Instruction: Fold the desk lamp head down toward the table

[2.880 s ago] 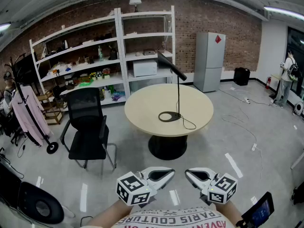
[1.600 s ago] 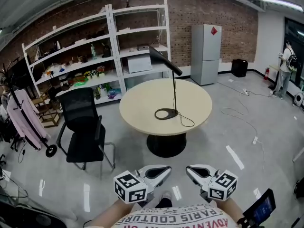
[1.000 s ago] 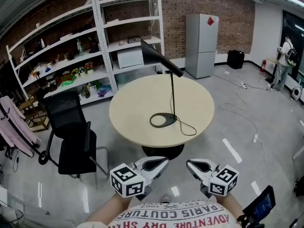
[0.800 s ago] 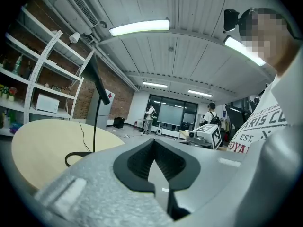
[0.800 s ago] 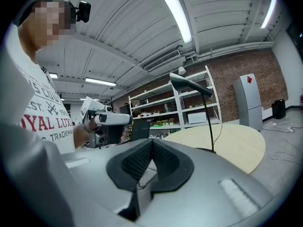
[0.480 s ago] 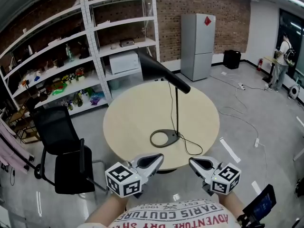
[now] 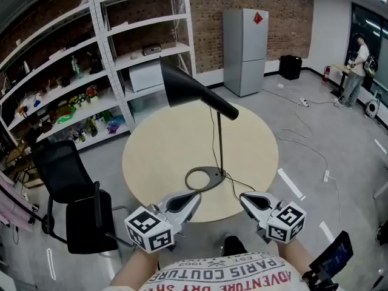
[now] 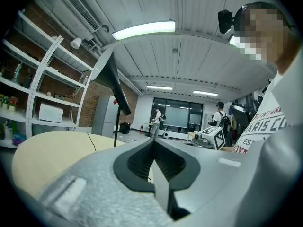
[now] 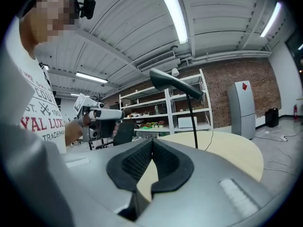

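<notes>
One desk lamp (image 7: 193,94) stands mid-frame on the single round table (image 7: 154,156), its black cone head raised toward the upper left. Two hand-held grippers, left (image 7: 195,196) and right (image 7: 242,197), hover at the table's near edge, both pinched closed on nothing. One black chair (image 7: 73,190) sits lower left. The shelving (image 7: 60,71) is cut off at the left edge.

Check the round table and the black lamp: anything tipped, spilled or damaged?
Nothing stands out. The black desk lamp stands upright on its ring base on the round beige table, head raised, thin cord lying loose on top. The left gripper and right gripper are shut and empty.
</notes>
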